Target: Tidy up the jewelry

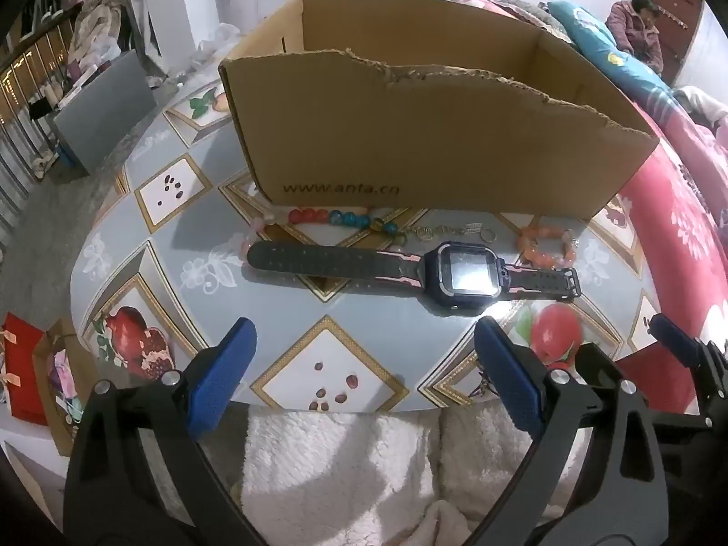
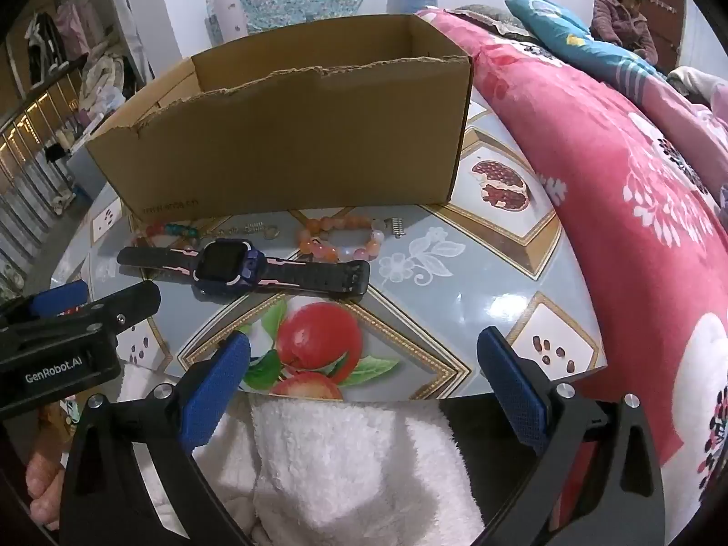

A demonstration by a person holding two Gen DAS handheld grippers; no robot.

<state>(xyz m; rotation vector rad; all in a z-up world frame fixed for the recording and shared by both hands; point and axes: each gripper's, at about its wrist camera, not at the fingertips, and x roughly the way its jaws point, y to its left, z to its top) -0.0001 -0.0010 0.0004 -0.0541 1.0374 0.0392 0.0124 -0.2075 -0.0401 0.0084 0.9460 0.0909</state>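
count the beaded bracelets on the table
2. The red, blue and pink beaded bracelet lies by the cardboard box's left front; the orange beaded bracelet lies past the smartwatch's face. More may be hidden.

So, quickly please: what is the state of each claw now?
Left claw: open, holding nothing.
Right claw: open, holding nothing.

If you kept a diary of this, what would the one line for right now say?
stage: start | left tool: open, empty | right tool: open, empty | watch, orange bracelet, bead strand: on table before cardboard box
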